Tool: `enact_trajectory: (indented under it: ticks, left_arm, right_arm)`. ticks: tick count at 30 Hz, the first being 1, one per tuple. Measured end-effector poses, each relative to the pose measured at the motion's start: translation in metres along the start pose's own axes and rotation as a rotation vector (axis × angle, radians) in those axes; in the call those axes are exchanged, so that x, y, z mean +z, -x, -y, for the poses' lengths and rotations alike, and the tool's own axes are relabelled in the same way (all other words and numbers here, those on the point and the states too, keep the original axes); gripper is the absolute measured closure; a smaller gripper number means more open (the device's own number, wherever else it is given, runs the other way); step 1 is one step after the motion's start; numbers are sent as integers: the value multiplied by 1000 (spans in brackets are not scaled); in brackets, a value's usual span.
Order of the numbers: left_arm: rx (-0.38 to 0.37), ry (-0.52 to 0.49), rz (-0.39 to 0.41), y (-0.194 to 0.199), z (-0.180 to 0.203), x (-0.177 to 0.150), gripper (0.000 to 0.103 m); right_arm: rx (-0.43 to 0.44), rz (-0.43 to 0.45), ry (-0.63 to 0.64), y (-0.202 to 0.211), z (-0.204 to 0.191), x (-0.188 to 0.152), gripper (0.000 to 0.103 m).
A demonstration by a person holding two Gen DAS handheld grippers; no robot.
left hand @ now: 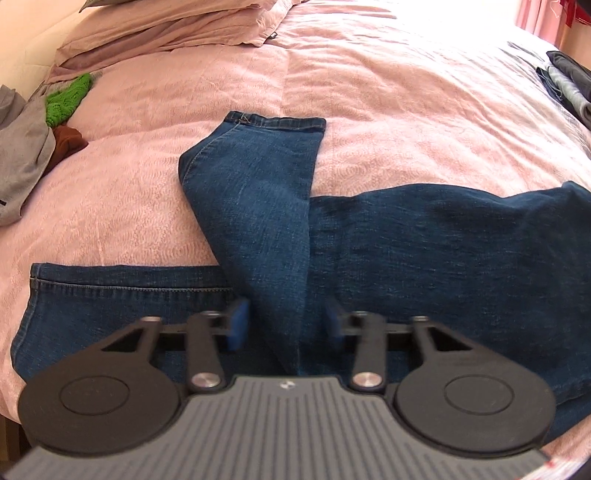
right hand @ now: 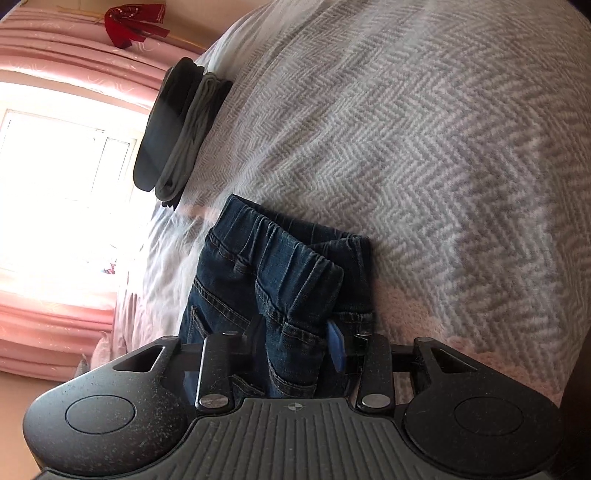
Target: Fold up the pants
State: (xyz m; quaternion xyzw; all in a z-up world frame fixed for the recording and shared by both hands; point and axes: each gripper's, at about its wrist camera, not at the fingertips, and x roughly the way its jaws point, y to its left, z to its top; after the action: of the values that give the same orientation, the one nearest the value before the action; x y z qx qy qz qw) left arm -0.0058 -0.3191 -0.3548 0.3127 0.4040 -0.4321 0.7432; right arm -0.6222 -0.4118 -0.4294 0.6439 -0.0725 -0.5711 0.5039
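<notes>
Dark blue jeans (left hand: 443, 240) lie across the pink bed cover (left hand: 369, 92). One leg (left hand: 258, 177) is bent away from me, its hem (left hand: 280, 122) at the far end. My left gripper (left hand: 286, 326) is shut on a raised fold of that leg, with the blue pads (left hand: 238, 325) pressing on both sides. In the right wrist view the elastic waistband (right hand: 288, 258) is bunched up above a grey herringbone blanket (right hand: 406, 147). My right gripper (right hand: 297, 341) is shut on the waist end of the jeans, just below the band, near a back pocket.
Pink pillows (left hand: 166, 33) lie at the far left. A grey garment (left hand: 22, 147), a green one (left hand: 68, 98) and a brown one (left hand: 68, 142) sit at the left edge. Folded dark and grey clothes (right hand: 177, 133) rest on the blanket near a bright window (right hand: 55, 166).
</notes>
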Motion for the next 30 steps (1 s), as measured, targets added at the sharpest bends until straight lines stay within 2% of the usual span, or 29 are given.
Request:
enact_trajectory:
  ticks: [2, 5, 7, 8, 9, 10, 12, 14, 16, 20, 22, 26, 30]
  left_arm:
    - [19, -12, 24, 4, -2, 1, 91]
    - [43, 11, 151, 40, -11, -6, 94]
    - [50, 35, 226, 70, -20, -22, 94]
    - [56, 47, 234, 79, -24, -34, 94]
    - [59, 54, 204, 78, -25, -46, 93]
    - [58, 58, 137, 68, -25, -59, 88]
    - [86, 88, -48, 38, -28, -82, 81]
    - [89, 124, -22, 41, -31, -89, 77]
    - [118, 79, 2, 52, -28, -80, 68]
    - [116, -33, 85, 72, -24, -50, 66]
    - [121, -81, 128, 71, -22, -32, 54]
    - [90, -165, 163, 36, -7, 7, 52]
    - [93, -215, 91, -24, 15, 39, 53]
  right_arm:
    - [-26, 13, 51, 2, -8, 0, 88]
    - [18, 59, 128, 16, -27, -1, 90]
    - [42, 84, 171, 26, -37, 1, 90]
    - [39, 85, 186, 29, -39, 3, 90]
    - [23, 82, 199, 28, -38, 4, 91]
    - [-4, 71, 208, 25, -35, 5, 91]
    - [-50, 48, 195, 16, -25, 5, 90]
    - [-97, 31, 181, 10, -18, 4, 90]
    - [-92, 39, 181, 12, -17, 2, 90]
    - [-121, 27, 197, 8, -18, 3, 90]
    - [-130, 27, 183, 6, -19, 4, 90]
    - [-152, 32, 197, 3, -22, 2, 90]
    - [-155, 37, 181, 1, -20, 1, 90]
